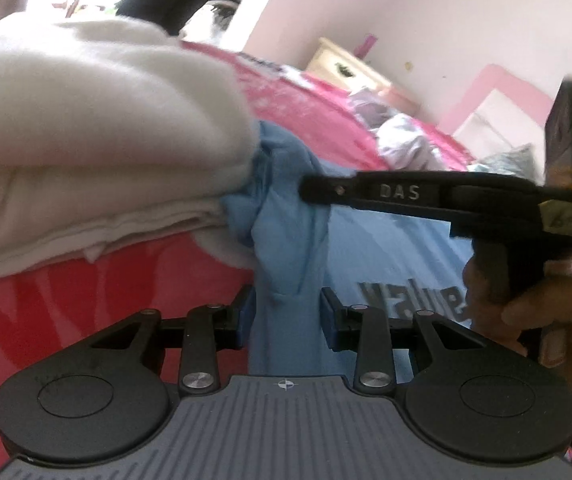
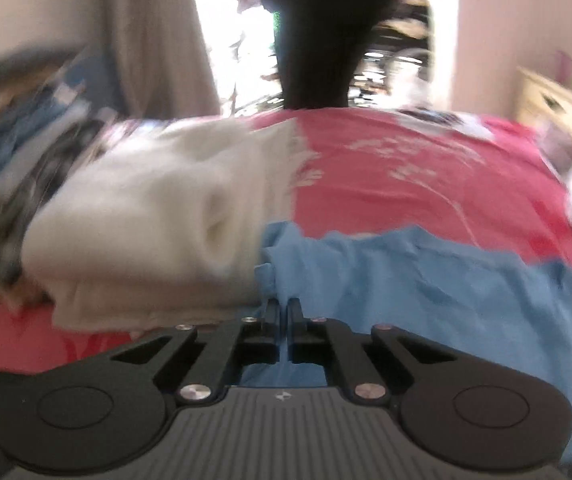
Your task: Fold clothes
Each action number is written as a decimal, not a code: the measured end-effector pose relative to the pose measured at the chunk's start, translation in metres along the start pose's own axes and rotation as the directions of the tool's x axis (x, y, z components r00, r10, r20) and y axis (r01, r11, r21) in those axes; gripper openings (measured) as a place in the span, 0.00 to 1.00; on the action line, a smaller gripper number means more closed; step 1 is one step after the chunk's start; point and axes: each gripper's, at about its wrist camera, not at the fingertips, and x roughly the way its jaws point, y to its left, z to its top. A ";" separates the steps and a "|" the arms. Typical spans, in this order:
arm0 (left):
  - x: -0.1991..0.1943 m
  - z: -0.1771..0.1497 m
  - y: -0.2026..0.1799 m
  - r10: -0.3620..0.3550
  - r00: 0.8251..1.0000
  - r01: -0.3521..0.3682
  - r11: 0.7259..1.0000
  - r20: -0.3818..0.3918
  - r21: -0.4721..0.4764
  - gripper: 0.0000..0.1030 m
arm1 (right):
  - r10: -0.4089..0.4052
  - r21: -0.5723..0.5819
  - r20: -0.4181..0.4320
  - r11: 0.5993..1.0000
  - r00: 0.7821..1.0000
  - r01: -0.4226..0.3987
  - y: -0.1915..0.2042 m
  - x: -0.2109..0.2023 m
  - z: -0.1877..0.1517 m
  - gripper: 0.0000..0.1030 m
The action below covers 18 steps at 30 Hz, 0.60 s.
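A light blue T-shirt (image 1: 386, 240) with dark lettering lies on the pink bedspread (image 1: 306, 100). A bunched fold of the shirt runs up between the fingers of my left gripper (image 1: 288, 308), which is shut on it. My right gripper (image 1: 306, 190) comes in from the right, held by a hand (image 1: 534, 308), with its tip on the same bunched fold. In the right wrist view the right gripper (image 2: 282, 306) is shut, pinching a pucker of the blue T-shirt (image 2: 406, 280) at its edge.
A stack of folded white cloth (image 1: 85, 140) (image 2: 145, 232) lies on the bed, touching the shirt's left edge. Crumpled clothes (image 1: 406, 136) sit at the far right of the bed. A wooden bedside cabinet (image 1: 342, 68) stands by the wall. A person in dark clothes (image 2: 314, 40) stands beyond the bed.
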 end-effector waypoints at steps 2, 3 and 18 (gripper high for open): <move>0.002 0.001 -0.003 -0.028 1.000 0.028 0.999 -0.003 0.022 0.33 | 0.013 0.155 0.008 0.988 1.000 -0.014 -0.027 -0.005 -0.011 0.03; 0.003 0.000 -0.005 -0.038 0.999 0.039 0.999 -0.006 0.035 0.33 | 0.015 0.224 0.006 0.974 1.000 -0.016 -0.040 -0.005 -0.017 0.03; 0.031 -0.011 -0.019 -0.049 0.997 0.054 0.994 -0.054 0.094 0.33 | -0.019 0.371 0.031 0.929 0.999 0.006 -0.083 -0.035 -0.024 0.26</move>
